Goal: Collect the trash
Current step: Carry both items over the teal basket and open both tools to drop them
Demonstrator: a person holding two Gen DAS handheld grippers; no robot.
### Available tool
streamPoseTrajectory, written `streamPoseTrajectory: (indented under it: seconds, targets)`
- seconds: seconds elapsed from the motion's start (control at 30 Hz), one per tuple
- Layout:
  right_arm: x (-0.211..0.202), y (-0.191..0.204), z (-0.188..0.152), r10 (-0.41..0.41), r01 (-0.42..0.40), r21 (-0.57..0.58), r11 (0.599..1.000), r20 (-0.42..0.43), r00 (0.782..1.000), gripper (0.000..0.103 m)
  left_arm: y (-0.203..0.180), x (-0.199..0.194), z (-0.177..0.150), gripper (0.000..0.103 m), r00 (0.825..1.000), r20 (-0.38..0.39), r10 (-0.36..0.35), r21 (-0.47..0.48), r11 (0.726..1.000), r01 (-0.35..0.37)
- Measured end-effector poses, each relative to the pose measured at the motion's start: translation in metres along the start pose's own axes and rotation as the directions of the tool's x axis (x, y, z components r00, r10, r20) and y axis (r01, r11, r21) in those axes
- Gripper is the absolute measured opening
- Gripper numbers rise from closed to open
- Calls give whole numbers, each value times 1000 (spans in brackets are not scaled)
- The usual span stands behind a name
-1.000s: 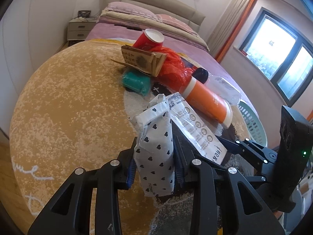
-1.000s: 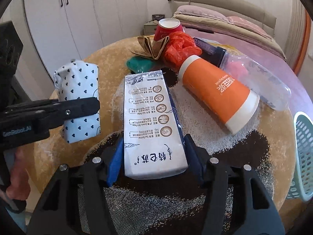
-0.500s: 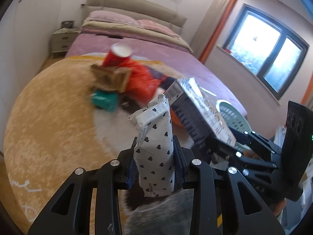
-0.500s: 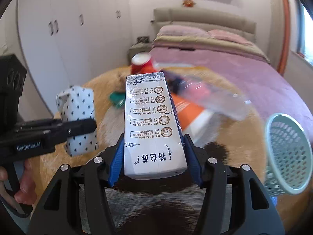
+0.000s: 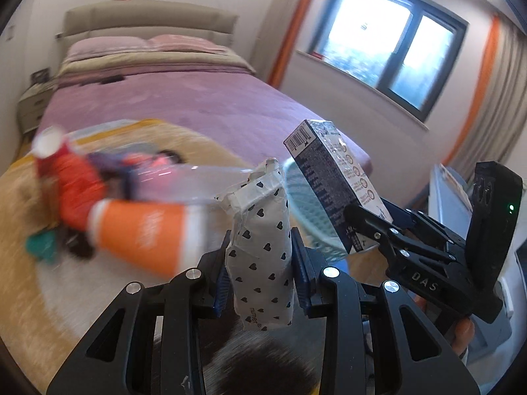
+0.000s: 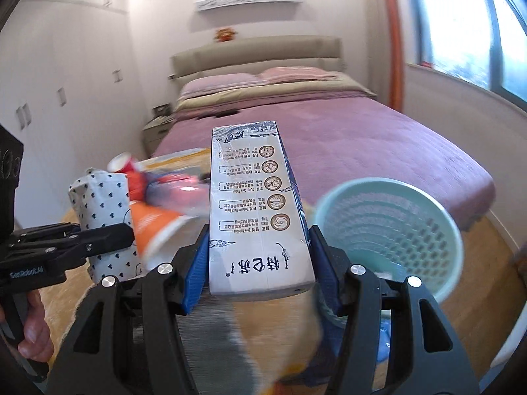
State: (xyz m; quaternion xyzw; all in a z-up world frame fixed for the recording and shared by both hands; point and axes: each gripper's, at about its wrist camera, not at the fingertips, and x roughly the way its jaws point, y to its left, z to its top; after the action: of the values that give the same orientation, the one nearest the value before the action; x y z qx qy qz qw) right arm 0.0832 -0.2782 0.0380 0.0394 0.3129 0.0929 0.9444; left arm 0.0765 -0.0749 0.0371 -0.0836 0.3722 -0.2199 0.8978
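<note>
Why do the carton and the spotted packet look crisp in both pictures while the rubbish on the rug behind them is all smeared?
Left wrist view: the packet in the left gripper is sharp, the orange cup and rug streaked; the window glares white. Right wrist view: the carton in the right gripper is crisp, the basket soft-edged. Held things travel with each camera; fisheye lenses bend the walls.

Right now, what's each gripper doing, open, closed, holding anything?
Left gripper: closed on the heart-print tissue pack.
Right gripper: closed on the milk carton.
</note>
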Motion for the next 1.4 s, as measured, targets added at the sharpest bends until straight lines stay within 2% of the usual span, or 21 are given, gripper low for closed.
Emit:
streamPoseTrajectory:
  seconds: [0.17,0.4,0.67,0.8,0.83,0.97,1.07,1.4]
  targets:
    - [11,-62,0,-65,69,132,989,-34,997,54,-36,45,17,31,997,-55,-62,52,997,65]
    - [43,-128,-18,-155,196,266,944,-165,974,54,-69,112,28,31,985,-146,-93,98,989,107]
    - [66,-159,-37,-175,250,319,914,-246,953,55,-79,182,28,31,959,-268,-96,80,989,121]
    - [71,-162,-36,-173,254,331,909,-256,951,55,-88,197,26,31,953,-290,-86,97,988,119]
    - [72,-162,-34,-175,257,330,908,-258,950,55,-87,198,26,33,953,-292,-82,100,988,116]
    - [73,-163,-34,-162,250,344,905,-264,951,56,-91,199,25,57,955,-284,-81,105,988,115]
    - [68,-163,-35,-160,243,349,905,-250,955,60,-94,187,23,70,962,-260,-83,118,986,117]
    - [40,-133,-28,-142,194,312,930,-182,973,60,-80,120,17,73,977,-141,-159,88,981,172]
